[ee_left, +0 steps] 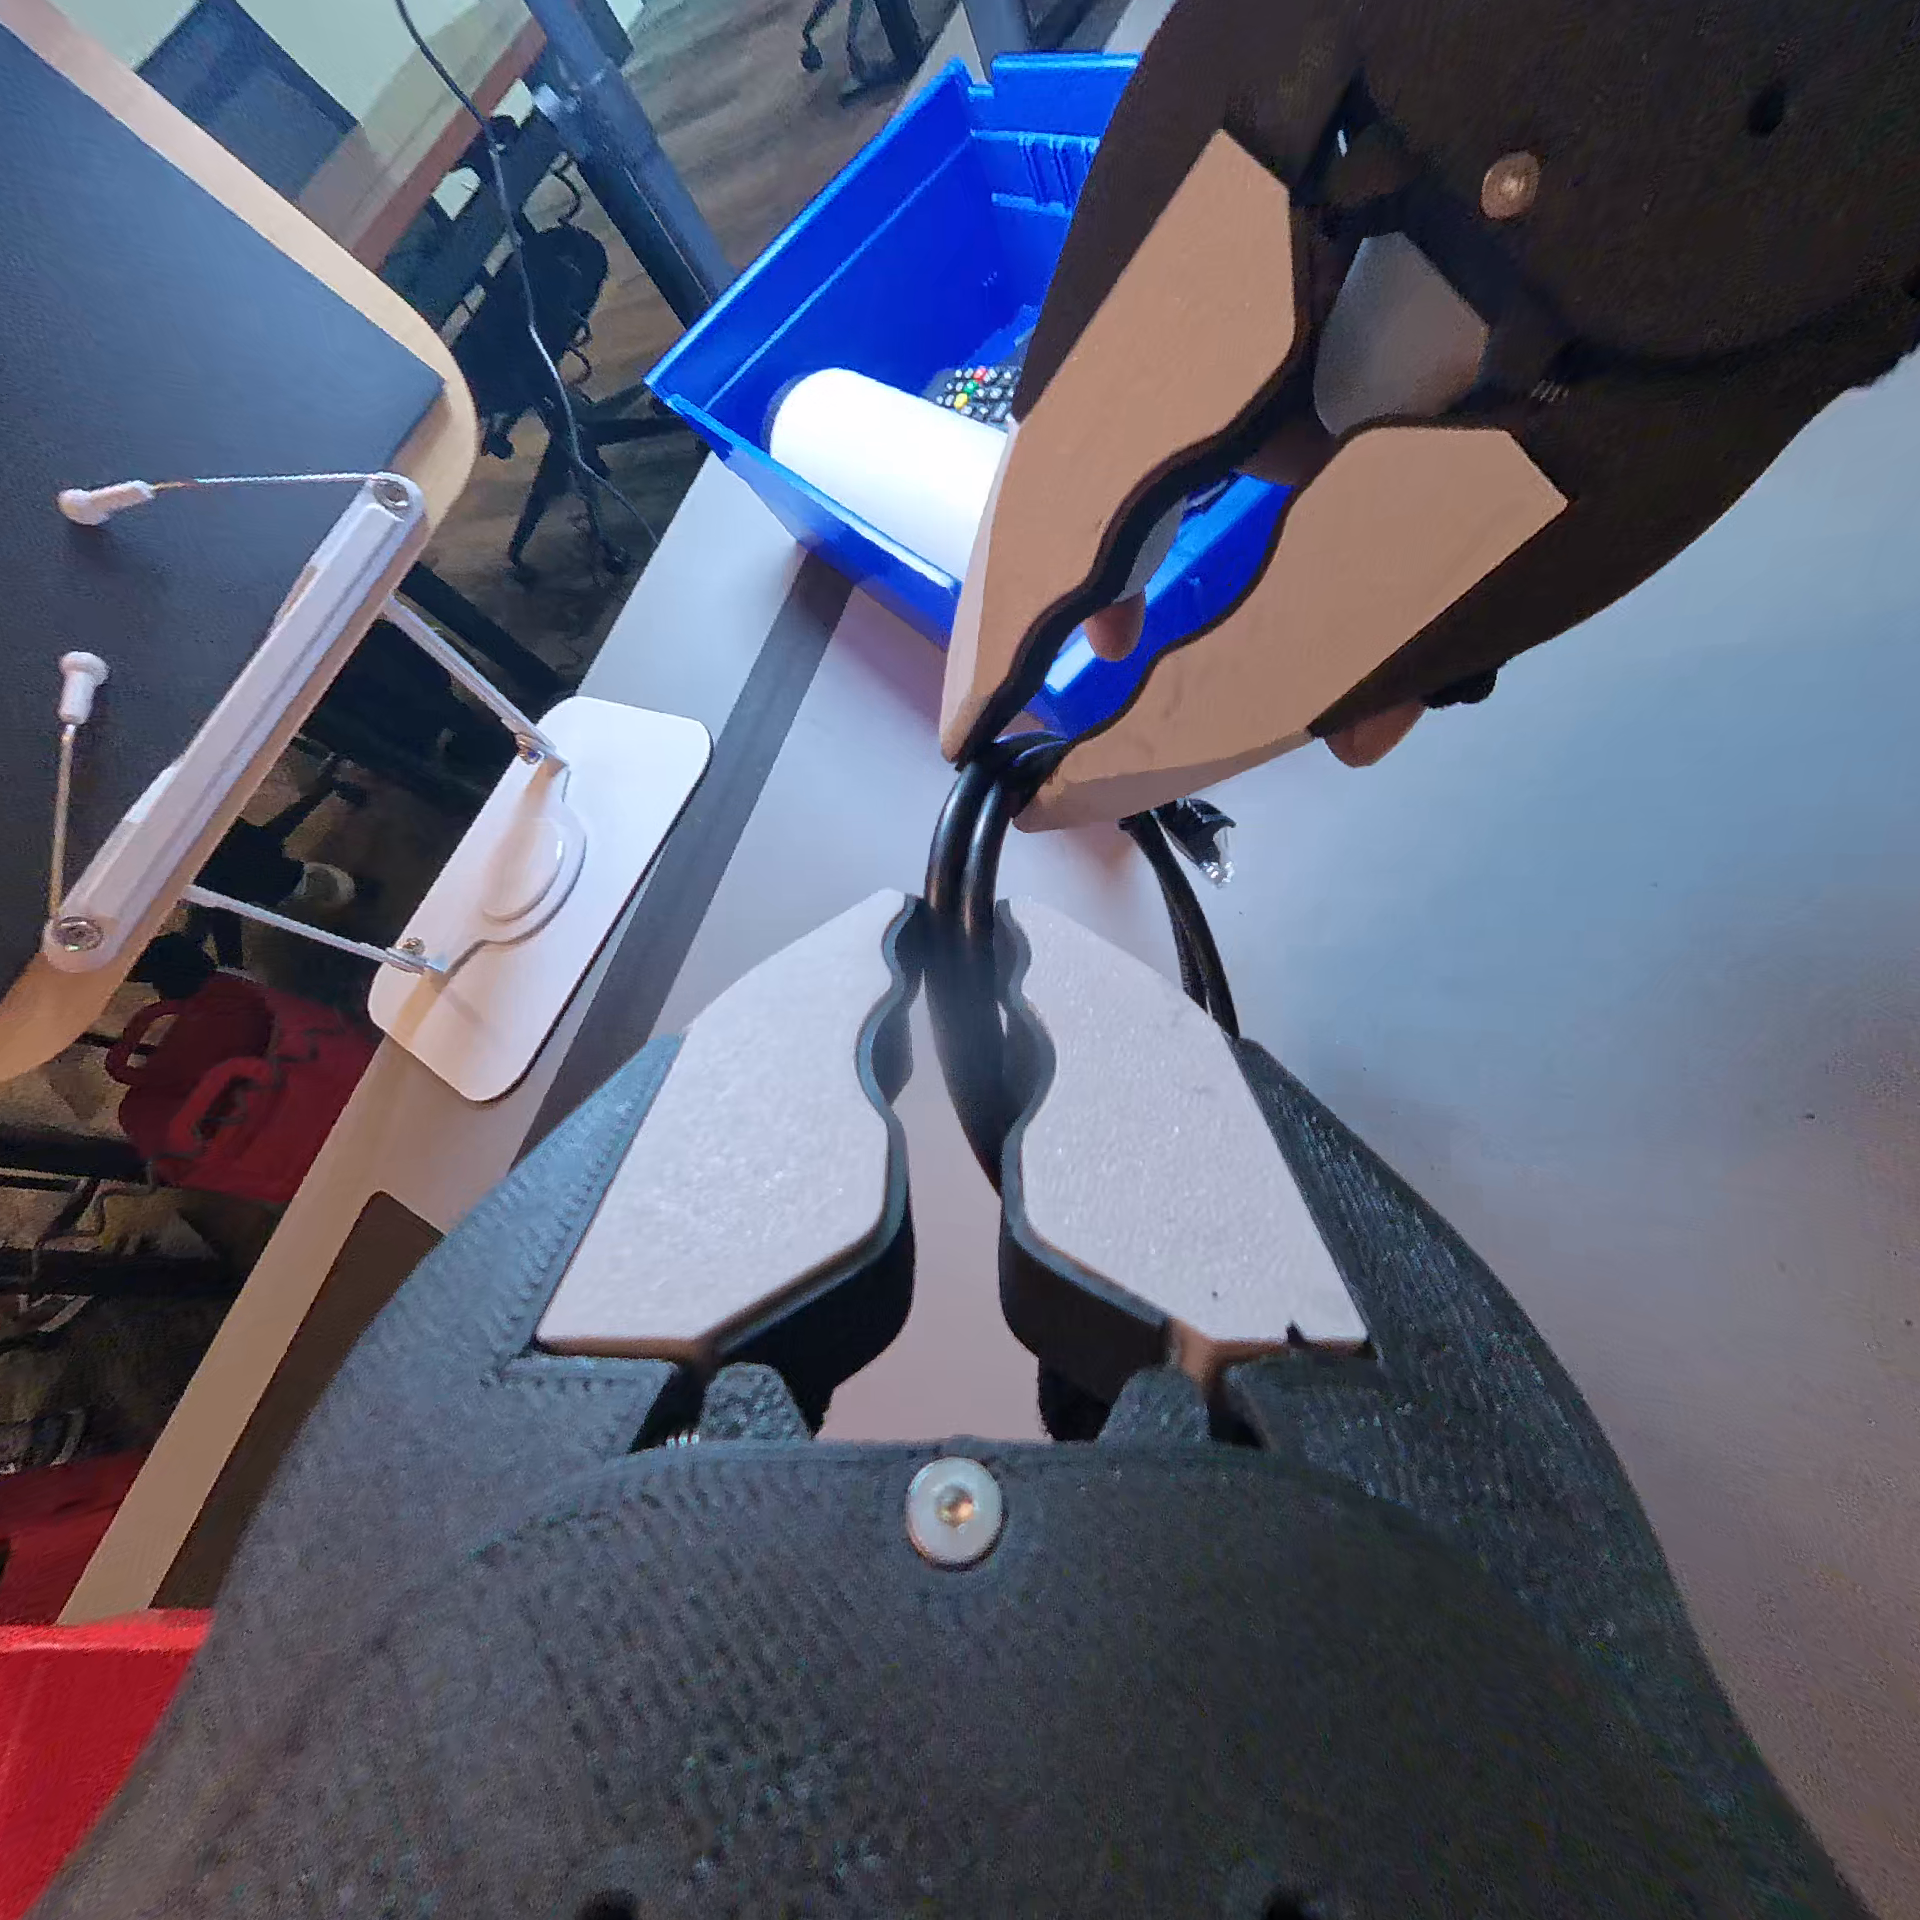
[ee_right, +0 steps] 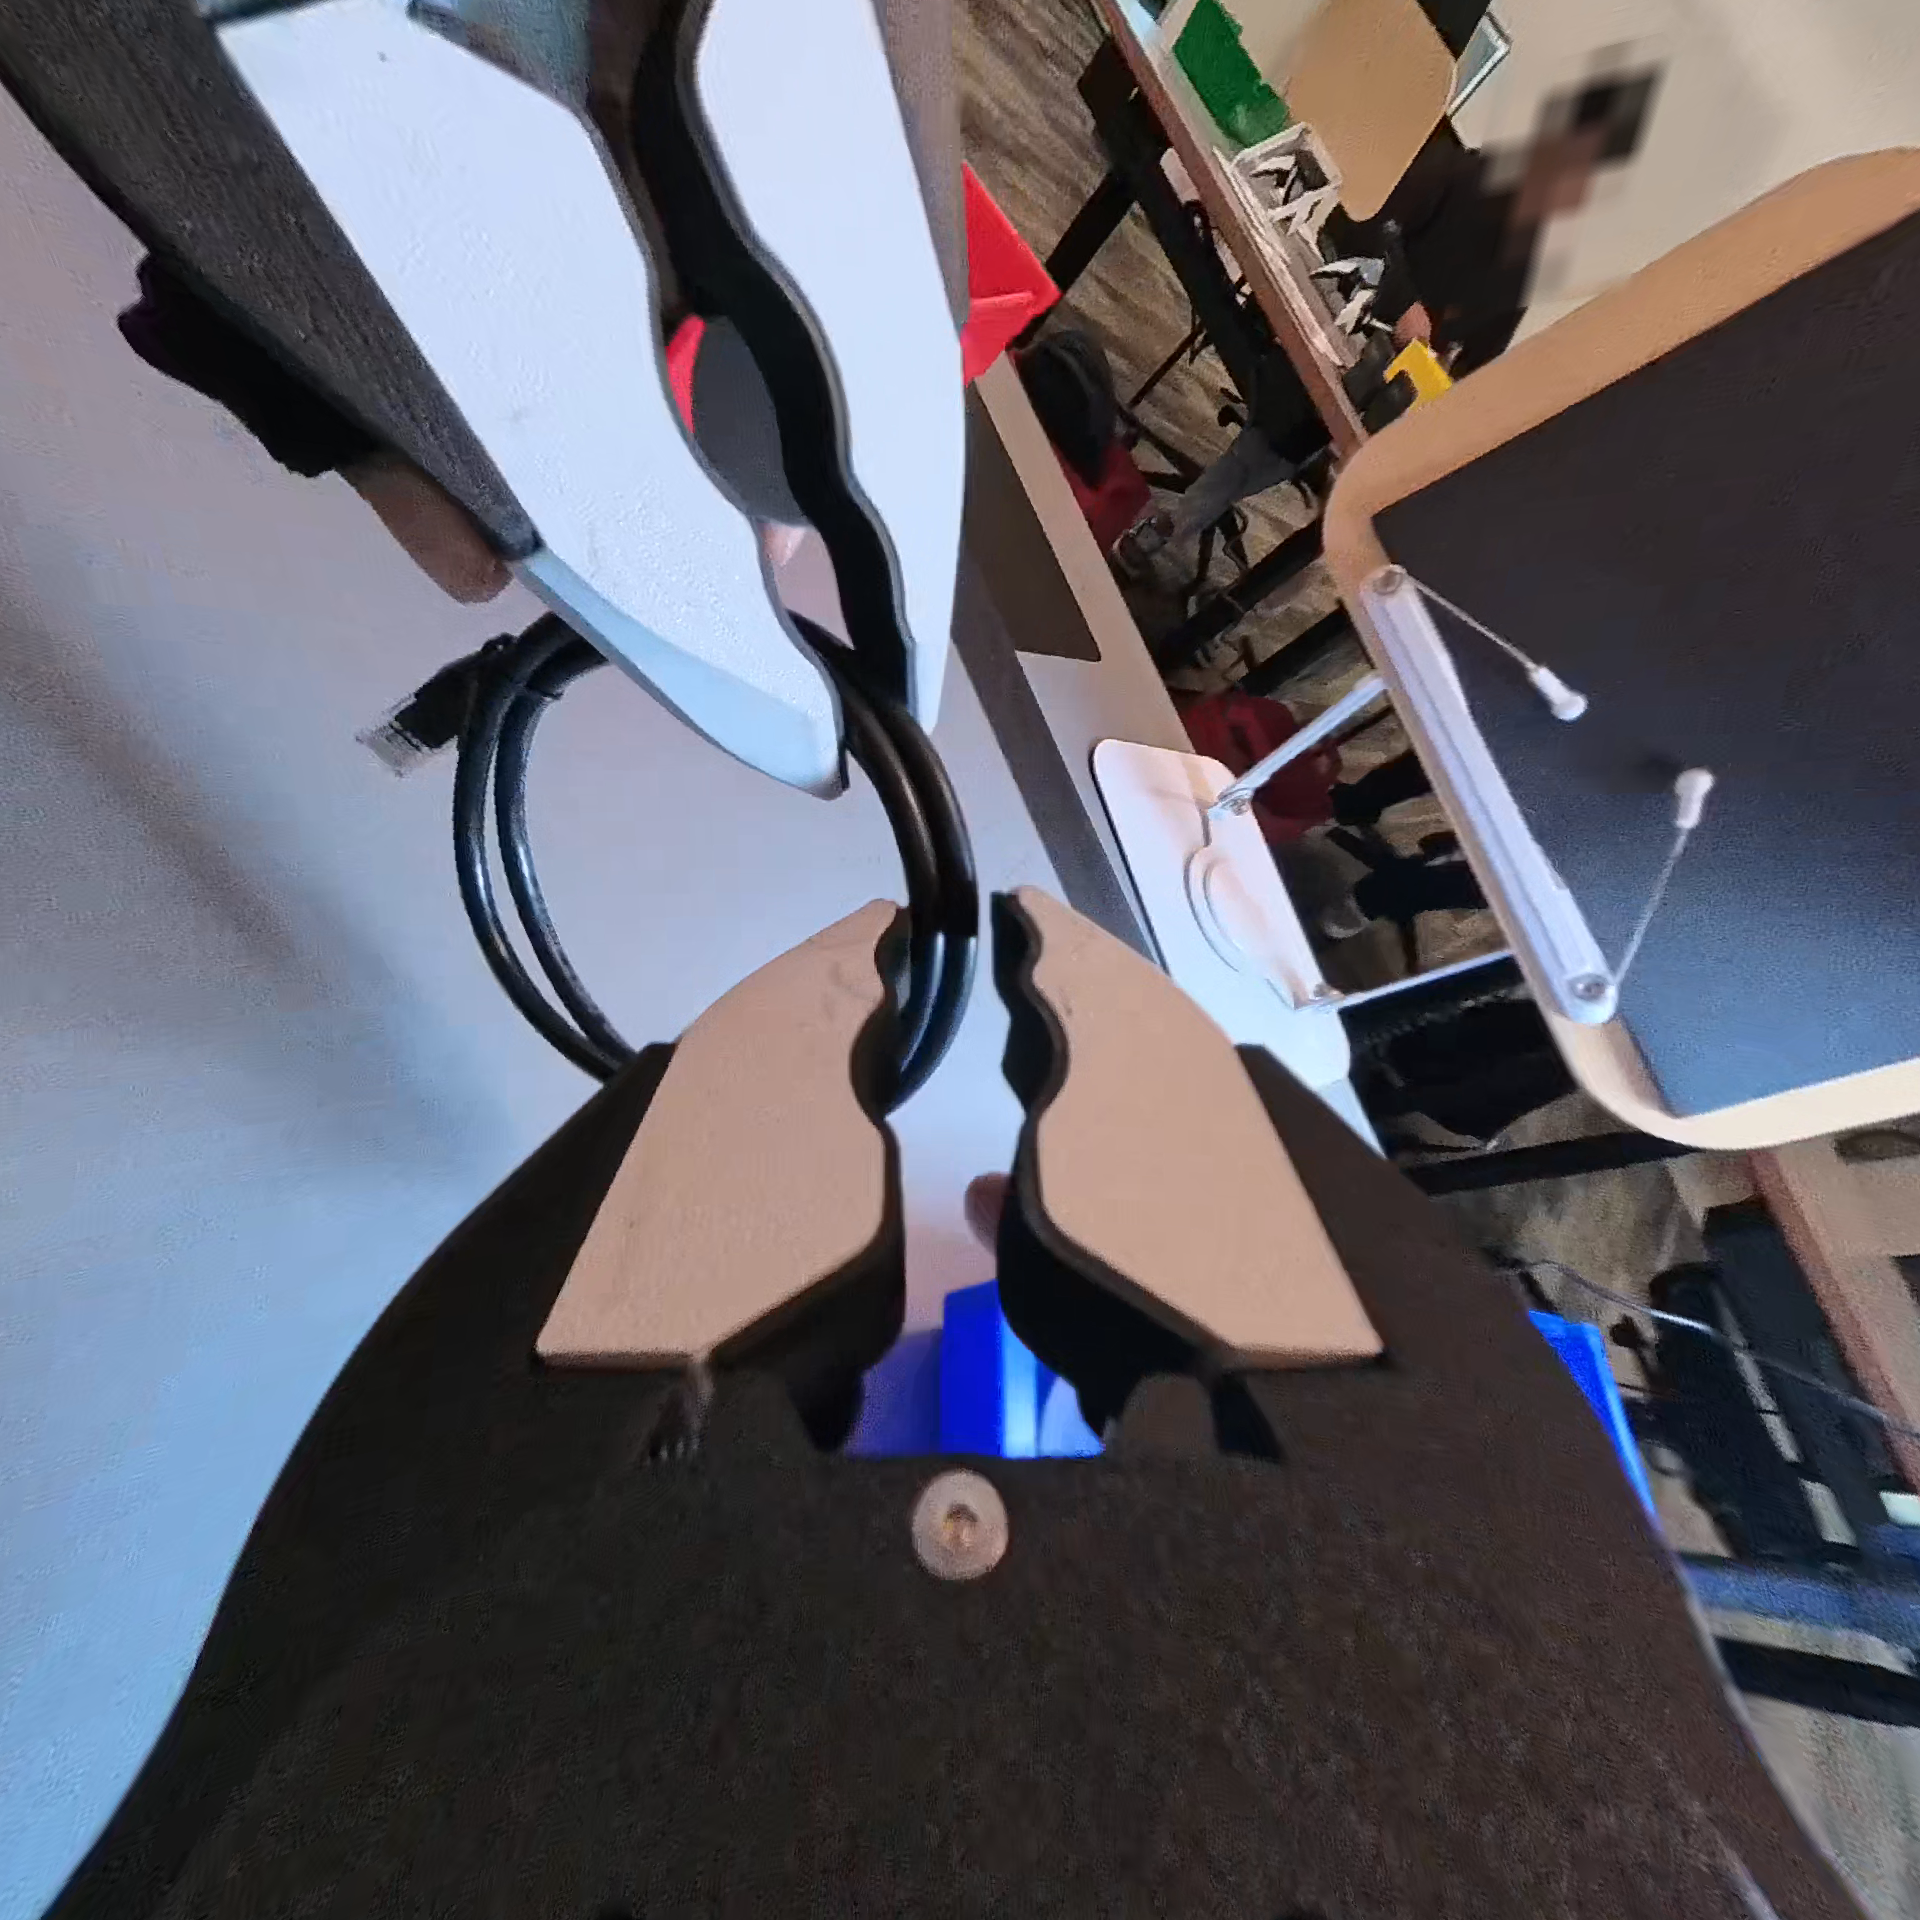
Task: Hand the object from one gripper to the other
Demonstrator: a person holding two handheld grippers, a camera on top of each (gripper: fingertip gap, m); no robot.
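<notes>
No words or numbers can be read here; the remote [ee_left: 977,395] in the blue bin [ee_left: 883,270] has only tiny colored buttons

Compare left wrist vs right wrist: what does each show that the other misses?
Left wrist only: the blue bin's interior, holding a white roll and a remote control; the left gripper is closed on the black cable.

Right wrist only: the cable's whole coil with its plug, and a visible gap beside the cable between the right gripper's fingers, so its grip looks loose or open.

Both: the two grippers meeting on the cable above the pale table, with the white stand base at the table edge.
</notes>
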